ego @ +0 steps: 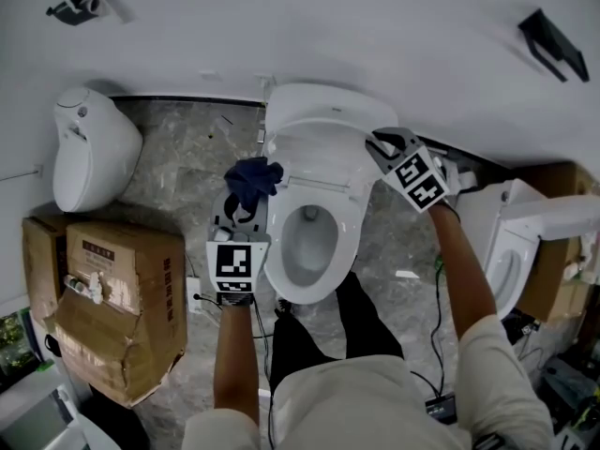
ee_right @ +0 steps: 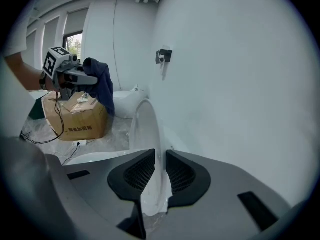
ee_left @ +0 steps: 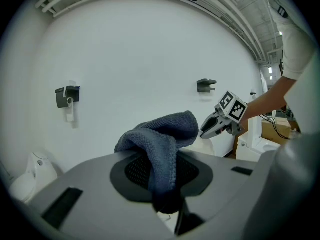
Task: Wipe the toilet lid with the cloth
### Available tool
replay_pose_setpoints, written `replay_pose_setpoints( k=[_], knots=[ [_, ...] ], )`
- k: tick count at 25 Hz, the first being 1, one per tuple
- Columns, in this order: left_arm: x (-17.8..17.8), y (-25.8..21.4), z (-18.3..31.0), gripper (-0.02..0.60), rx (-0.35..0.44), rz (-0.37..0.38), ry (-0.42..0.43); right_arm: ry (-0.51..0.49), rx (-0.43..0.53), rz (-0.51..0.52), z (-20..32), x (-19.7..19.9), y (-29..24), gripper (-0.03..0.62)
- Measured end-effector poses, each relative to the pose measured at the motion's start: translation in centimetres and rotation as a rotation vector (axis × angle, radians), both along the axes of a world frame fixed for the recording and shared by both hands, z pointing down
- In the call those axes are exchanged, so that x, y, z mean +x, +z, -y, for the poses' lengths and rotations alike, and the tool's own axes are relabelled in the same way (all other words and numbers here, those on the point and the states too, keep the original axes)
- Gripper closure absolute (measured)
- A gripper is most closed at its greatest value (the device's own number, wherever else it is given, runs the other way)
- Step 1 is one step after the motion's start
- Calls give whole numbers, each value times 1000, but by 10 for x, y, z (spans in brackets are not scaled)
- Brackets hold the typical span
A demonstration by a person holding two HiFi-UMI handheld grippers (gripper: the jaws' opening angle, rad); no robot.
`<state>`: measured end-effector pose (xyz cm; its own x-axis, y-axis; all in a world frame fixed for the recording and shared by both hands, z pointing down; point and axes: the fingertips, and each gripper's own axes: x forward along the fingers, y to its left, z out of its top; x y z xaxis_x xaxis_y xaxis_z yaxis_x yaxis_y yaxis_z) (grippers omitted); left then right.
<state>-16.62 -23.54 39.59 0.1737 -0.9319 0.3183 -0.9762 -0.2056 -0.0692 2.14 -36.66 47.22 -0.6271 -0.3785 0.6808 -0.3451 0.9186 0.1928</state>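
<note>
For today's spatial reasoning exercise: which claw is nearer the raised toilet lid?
Right. The right claw grips the toilet lid by its edge. The left claw, holding the blue cloth, sits apart from it, beside the toilet bowl.

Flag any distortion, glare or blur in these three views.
Head view: sharp, even light, edges bowed; the white toilet lid barely separates from the wall. Left gripper view: fisheye, dark corners; the cloth is close and slightly soft. Right gripper view: fisheye, dark corners; the lid edge between the jaws looks washed out, and the window is bright at upper left.
</note>
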Motion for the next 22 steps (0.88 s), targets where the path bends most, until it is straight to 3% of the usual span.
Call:
replay_pose_setpoints(
  k=[14,22],
  knots=[
    [-7,-14,-65,503,35,-6,128,52,-26,3,-112,4,-10,494],
    [-9,-4,-109,503,9,-19,190,95,-63,-18,-187,9,4,479]
  ],
)
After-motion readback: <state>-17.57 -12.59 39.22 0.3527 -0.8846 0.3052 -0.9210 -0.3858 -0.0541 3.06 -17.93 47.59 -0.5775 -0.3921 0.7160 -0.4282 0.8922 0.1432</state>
